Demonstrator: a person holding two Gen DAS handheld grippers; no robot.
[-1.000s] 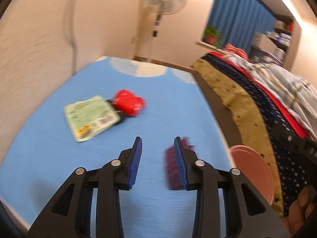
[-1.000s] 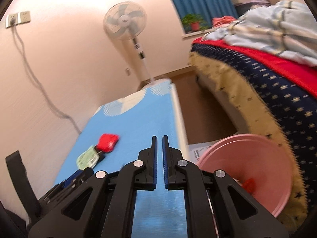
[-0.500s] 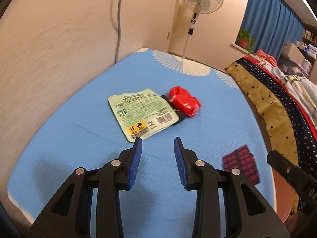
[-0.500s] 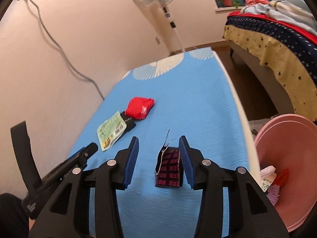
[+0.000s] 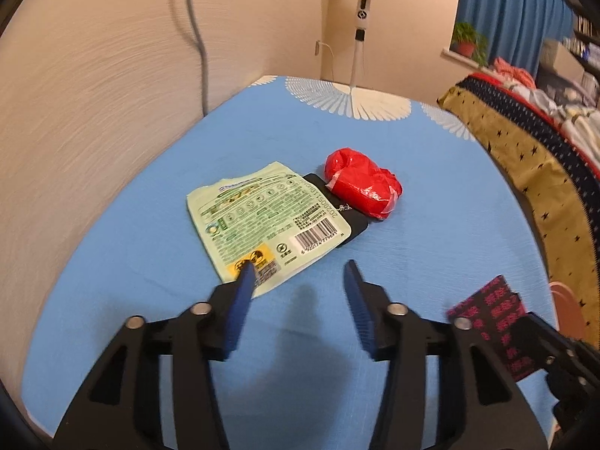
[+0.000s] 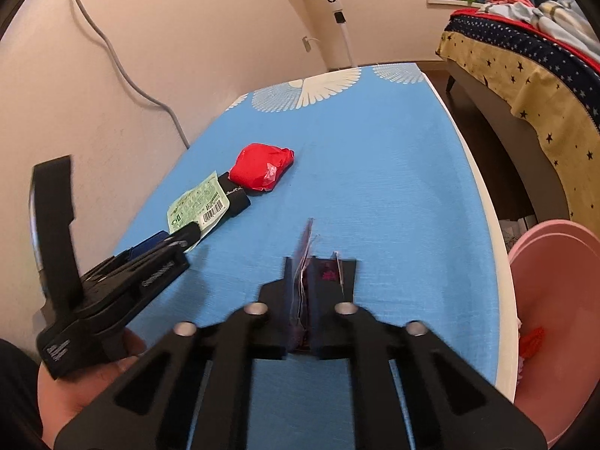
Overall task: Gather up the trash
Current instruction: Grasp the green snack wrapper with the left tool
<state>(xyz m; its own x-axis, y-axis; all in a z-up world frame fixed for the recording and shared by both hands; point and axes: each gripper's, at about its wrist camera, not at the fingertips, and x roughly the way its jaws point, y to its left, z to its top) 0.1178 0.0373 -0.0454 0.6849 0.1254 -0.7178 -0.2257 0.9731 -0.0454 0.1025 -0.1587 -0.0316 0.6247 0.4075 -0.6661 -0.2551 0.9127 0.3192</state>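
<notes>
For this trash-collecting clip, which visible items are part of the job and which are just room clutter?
Job:
- green wrapper
- red crumpled bag
- black tag
- dark pink-printed wrapper, clamped in right gripper
- pink bin
- left gripper, open

Not the job:
- standing fan
- bed
- potted plant
- wall cable

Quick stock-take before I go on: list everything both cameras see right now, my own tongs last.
green packet: one, pale green, on blue mat, left
black tag: one, black, between packet and red bag, part-covered
red bag: one, red, crumpled, mid-mat
dark wrapper: one, black with pink print, in right tongs
blue mat: one, by wall
pink basin: one, right of mat, trash inside
fan: one, white
bed: one, starred cover
left tongs: open, just widened, over packet corner
right tongs: just closed on wrapper
</notes>
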